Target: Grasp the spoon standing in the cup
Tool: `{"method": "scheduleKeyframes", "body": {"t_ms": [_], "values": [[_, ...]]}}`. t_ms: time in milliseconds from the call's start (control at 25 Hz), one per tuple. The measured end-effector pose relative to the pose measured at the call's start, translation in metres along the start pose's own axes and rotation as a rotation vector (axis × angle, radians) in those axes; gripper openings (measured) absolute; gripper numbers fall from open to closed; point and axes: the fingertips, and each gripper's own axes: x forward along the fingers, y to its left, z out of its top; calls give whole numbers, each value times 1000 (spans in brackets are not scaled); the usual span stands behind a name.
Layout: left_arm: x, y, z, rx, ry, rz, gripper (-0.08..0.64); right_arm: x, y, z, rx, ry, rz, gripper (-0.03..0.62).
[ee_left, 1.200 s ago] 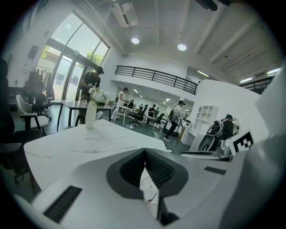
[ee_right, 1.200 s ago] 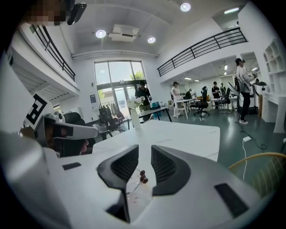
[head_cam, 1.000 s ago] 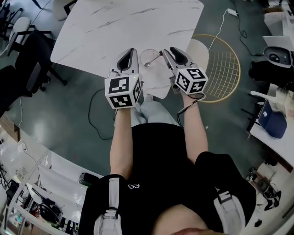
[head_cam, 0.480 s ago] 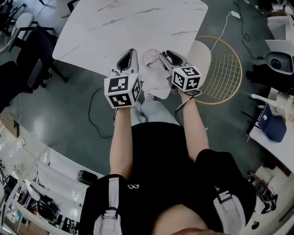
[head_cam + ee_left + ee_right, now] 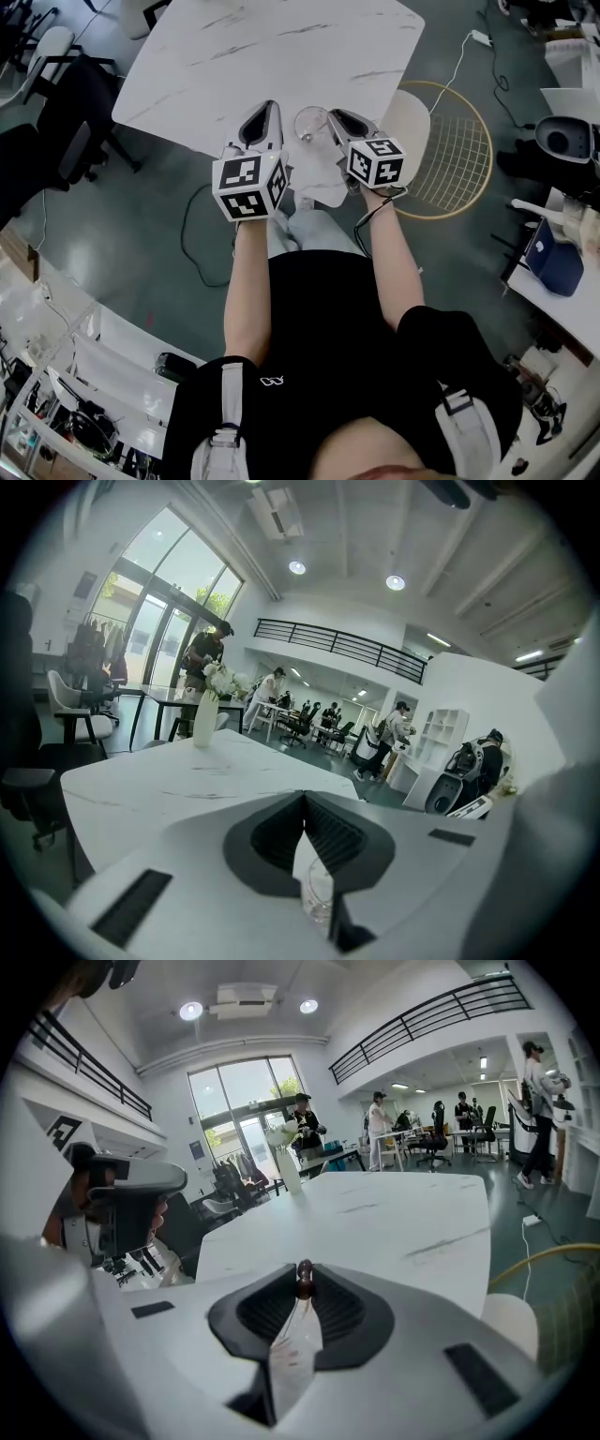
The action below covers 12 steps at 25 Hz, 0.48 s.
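Spoon sits pinched between the closing right gripper jaws; left gripper jaws together.

An open-plan office was shown, large and bright. A white marble table was placed on a dark green floor, and a black office chair was seen at its left. Cables were laid over the floor. Far behind, tall windows, a railed mezzanine and round ceiling lights were visible. Desks with swivel chairs were seen there among several people, and white shelves were set at the right.
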Motion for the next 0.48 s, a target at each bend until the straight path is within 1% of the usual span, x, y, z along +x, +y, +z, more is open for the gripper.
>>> {"method": "scheduleKeyframes", "body": {"t_ms": [280, 480], "values": [[1, -3, 12, 1, -25, -10, 15, -9, 5, 16, -11, -19, -2, 51], [4, -8, 23, 7, -44, -26, 16, -22, 9, 46, -26, -79, 11, 51]]}}
